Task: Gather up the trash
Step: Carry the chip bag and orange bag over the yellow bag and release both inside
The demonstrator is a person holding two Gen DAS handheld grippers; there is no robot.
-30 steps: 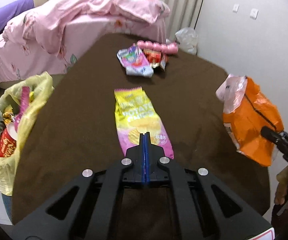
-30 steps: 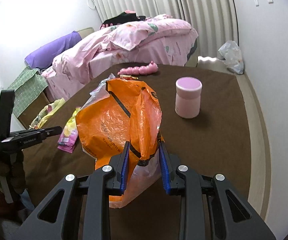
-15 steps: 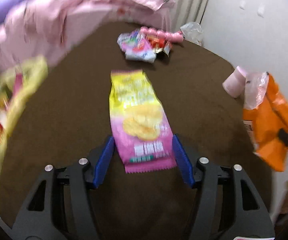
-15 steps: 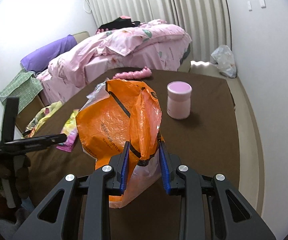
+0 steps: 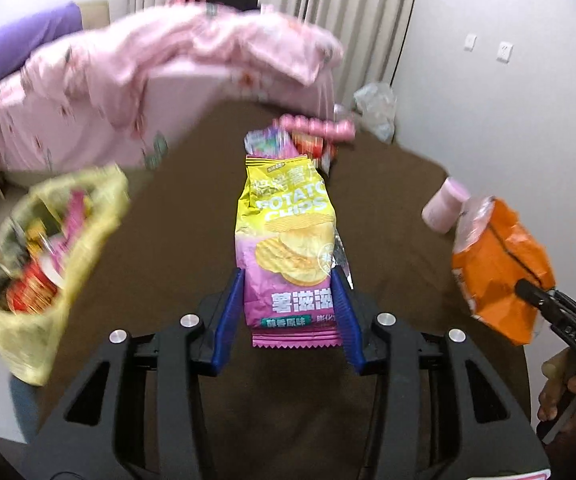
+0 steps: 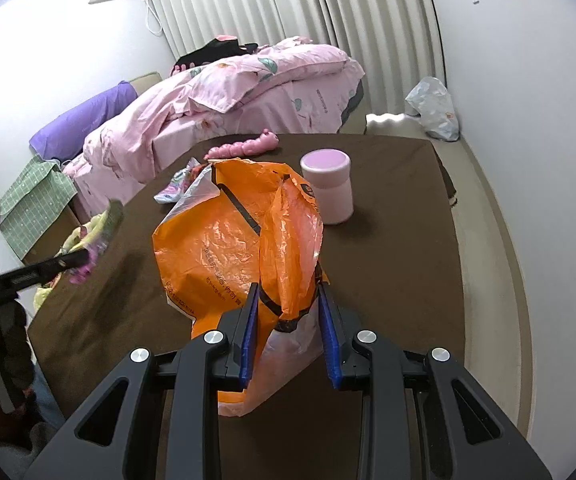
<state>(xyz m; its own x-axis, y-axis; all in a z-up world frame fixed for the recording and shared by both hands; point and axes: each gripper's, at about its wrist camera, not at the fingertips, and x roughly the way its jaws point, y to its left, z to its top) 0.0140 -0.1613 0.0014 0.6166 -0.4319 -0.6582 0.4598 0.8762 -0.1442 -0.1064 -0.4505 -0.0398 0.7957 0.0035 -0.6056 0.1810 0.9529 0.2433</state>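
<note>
My left gripper (image 5: pixel 288 304) is shut on the lower end of a yellow and pink potato chips bag (image 5: pixel 288 240) and holds it lifted above the brown table (image 5: pixel 388 208). My right gripper (image 6: pixel 288 320) is shut on an orange plastic bag (image 6: pixel 232 240) that stands on the table; it also shows in the left wrist view (image 5: pixel 500 264). A yellow trash bag (image 5: pixel 48 248) full of wrappers hangs at the table's left edge.
More snack wrappers (image 5: pixel 272 142) and a pink bumpy object (image 5: pixel 320 126) lie at the table's far end. A pink cylindrical jar (image 6: pixel 328 188) stands beyond the orange bag. A bed with pink bedding (image 6: pixel 248 88) lies behind the table. A white plastic bag (image 6: pixel 434 108) sits on the floor.
My left gripper opened around the chips bag on the table, then closed on it and lifted it. My right gripper kept its hold on the orange bag.
</note>
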